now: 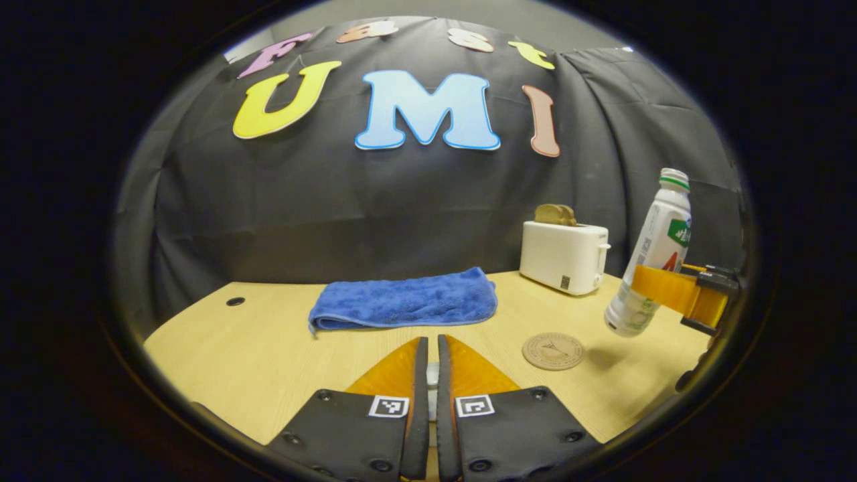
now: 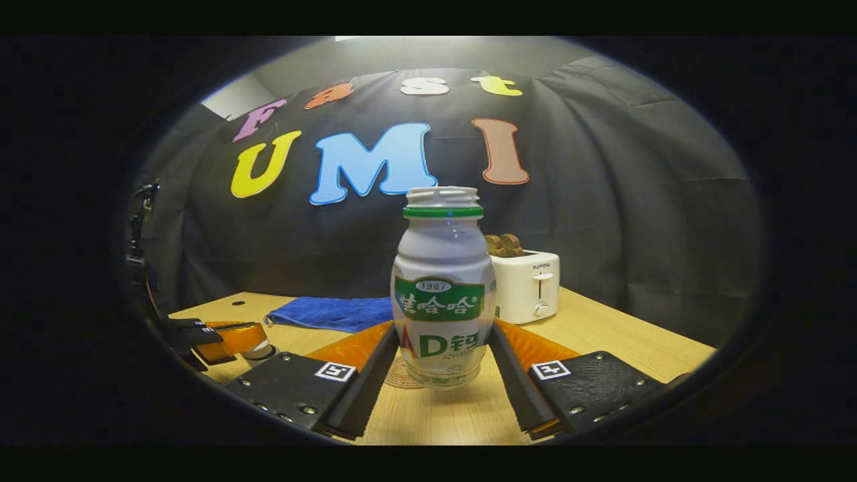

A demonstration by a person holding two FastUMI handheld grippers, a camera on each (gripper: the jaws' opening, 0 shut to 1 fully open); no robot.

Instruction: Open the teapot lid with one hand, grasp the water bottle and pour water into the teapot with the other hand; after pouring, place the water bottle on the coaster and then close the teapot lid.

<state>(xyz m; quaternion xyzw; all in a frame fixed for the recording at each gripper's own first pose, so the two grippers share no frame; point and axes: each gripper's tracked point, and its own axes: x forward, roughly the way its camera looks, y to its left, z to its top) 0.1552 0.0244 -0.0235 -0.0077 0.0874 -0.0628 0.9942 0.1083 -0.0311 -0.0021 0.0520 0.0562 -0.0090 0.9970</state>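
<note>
A white water bottle [image 2: 442, 301] with a green label and an uncapped neck sits between my right gripper's [image 2: 443, 328] fingers, which are shut on its lower body. In the left gripper view the bottle [image 1: 653, 261] hangs tilted in the air, just right of the round coaster [image 1: 553, 351] on the table. The coaster [image 2: 400, 376] peeks out behind the bottle's base. My left gripper [image 1: 432, 340] is almost fully closed on a small pale piece [image 1: 433, 376], seemingly the teapot lid's knob. From the right gripper view, that gripper [image 2: 231, 338] holds a pale round lid [image 2: 258, 350] at far left.
A folded blue towel [image 1: 405, 301] lies at the back middle of the wooden table [image 1: 234, 361]. A white toaster [image 1: 564, 258] with bread in it stands at the back right, behind the coaster. A small cable hole [image 1: 235, 301] is at the back left.
</note>
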